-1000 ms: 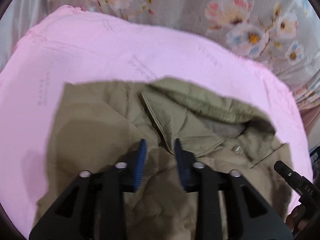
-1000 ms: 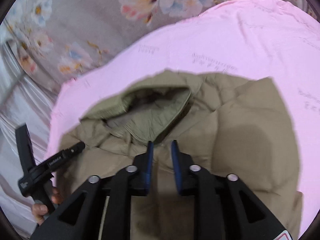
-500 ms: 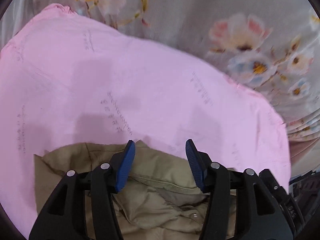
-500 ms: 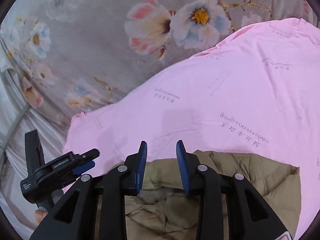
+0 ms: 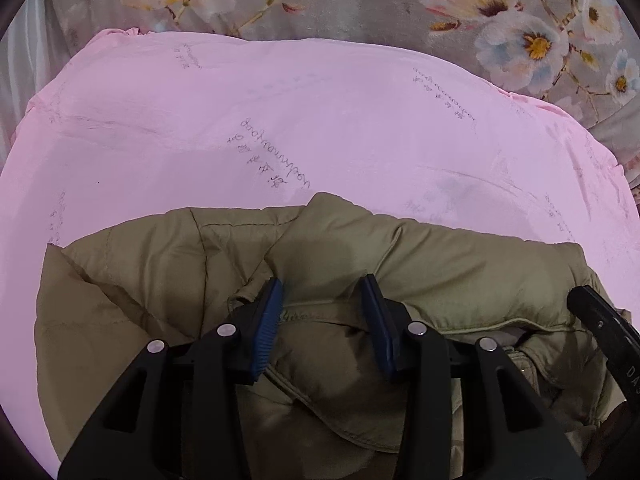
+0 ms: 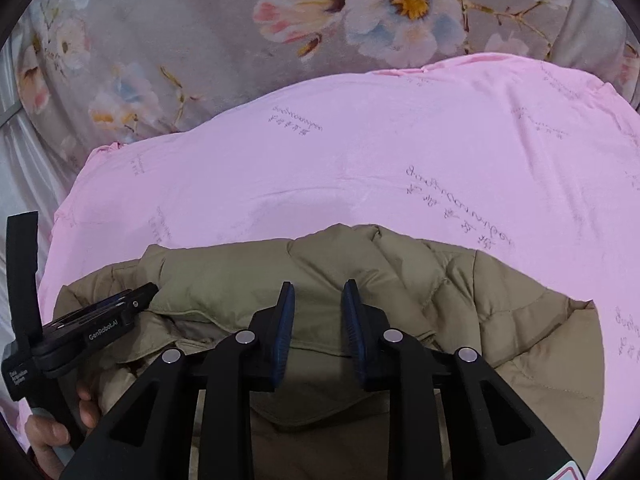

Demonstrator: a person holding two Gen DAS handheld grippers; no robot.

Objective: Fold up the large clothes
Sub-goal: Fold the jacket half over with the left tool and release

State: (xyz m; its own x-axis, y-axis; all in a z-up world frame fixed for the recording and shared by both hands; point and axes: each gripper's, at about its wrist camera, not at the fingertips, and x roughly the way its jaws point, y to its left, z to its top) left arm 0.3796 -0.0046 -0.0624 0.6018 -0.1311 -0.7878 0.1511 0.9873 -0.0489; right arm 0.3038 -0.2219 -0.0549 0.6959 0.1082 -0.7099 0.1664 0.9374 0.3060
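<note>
An olive quilted jacket lies on a pink sheet, its collar and hood bunched near me. It also shows in the right wrist view. My left gripper is open, its blue-padded fingers hovering just over the jacket's collar with nothing between them. My right gripper is open too, over the collar folds. The left gripper's body shows at the left of the right wrist view, held by a hand. Part of the right gripper shows at the right edge of the left wrist view.
The pink sheet carries faint printed script and spreads well beyond the jacket. Behind it lies grey bedding with a flower print, also in the right wrist view. White fabric lies at the far left.
Both grippers tipped up toward the far sheet, then came back down over the jacket's collar. Both jaws opened wider. The hood, open a second ago, now lies folded flat.
</note>
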